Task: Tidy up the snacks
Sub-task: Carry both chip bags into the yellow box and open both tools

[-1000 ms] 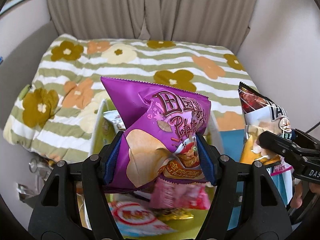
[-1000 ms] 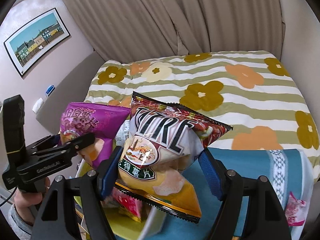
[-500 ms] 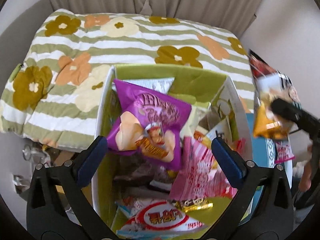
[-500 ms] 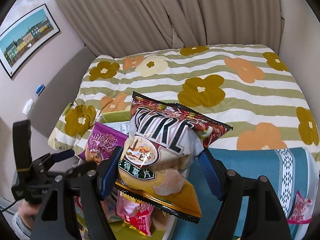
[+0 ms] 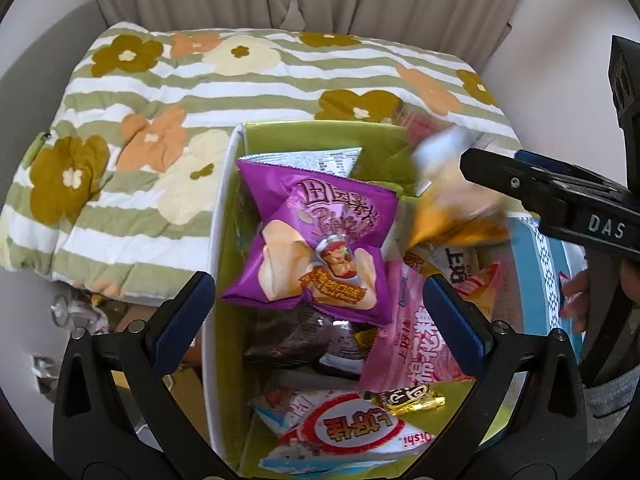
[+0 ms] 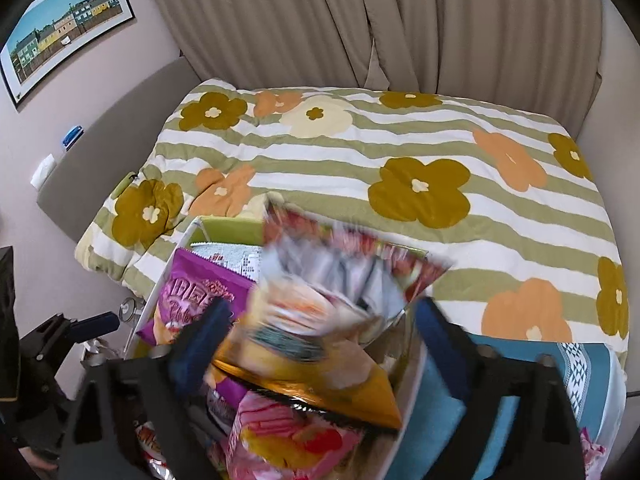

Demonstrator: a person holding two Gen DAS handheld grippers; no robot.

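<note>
tongs on the left (image 5: 318, 316) stand spread wide over the green box (image 5: 320, 134), nothing pinched; the purple chip bag (image 5: 316, 244) lies loose in the box just beyond the blue pads (image 5: 186, 314), between them in the view but not touched. nearest the camera in the box sit a red-and-white snack pack (image 5: 344, 432) and a gold-wrapped sweet (image 5: 412, 398), then a pink packet (image 5: 416, 344) and a dark packet (image 5: 288, 340) partly under the purple bag. a white packet with small print (image 5: 312, 162) stands behind it against the far wall.

the right tongs (image 6: 320, 340) are opening, pads clear of the blurred red-and-yellow chip bag (image 6: 320, 316) that sits between them above the box's right side, over the pink packet. from the left view this bag is a smear by the right tongs' black arm, with a hand (image 5: 576, 296) behind. a blue cloth (image 6: 520, 392) lies right of the box. beyond all, the flowered striped quilt (image 6: 400, 168), then beige curtains (image 6: 360, 20) and a framed picture (image 6: 68, 24) on the wall.
</note>
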